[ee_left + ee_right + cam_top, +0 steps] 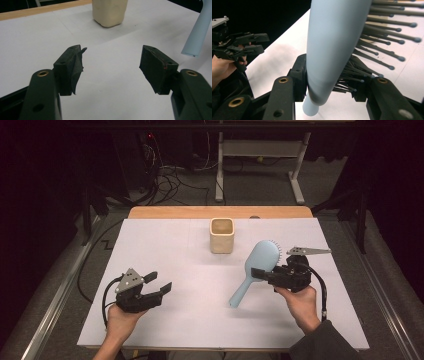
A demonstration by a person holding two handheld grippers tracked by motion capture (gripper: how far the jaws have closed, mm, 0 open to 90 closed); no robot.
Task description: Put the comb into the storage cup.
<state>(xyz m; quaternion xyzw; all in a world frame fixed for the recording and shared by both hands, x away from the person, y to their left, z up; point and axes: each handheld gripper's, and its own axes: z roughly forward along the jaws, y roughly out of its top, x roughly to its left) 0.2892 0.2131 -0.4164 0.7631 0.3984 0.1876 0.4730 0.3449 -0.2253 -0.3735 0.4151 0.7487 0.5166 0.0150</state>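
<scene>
So the right gripper (256, 272) is clamped on a light blue hairbrush (255, 270), jaws squeezing it right where the head narrows into the handle, one jaw against the smooth back and the other in among the bristles (387, 40). The brush is held off the white worktop (200, 320) at a slant, handle hanging down past the jaws toward the surface and the oval head sticking up and away beyond them. From the right gripper view the bristles fan out to the side of the jaws, dark pins with little ball tips. The left gripper (161, 284) is wide open with nothing between its jaws, just bare worktop under the gap, and it sits low over the sheet in the person's left hand (120, 317). Straight ahead of it, well apart, there's a cream square cup (221, 235) standing upright, and the brush handle's end pokes in off to its right side. The cup also sits beyond the brush head as seen from the right gripper, not touching anything
</scene>
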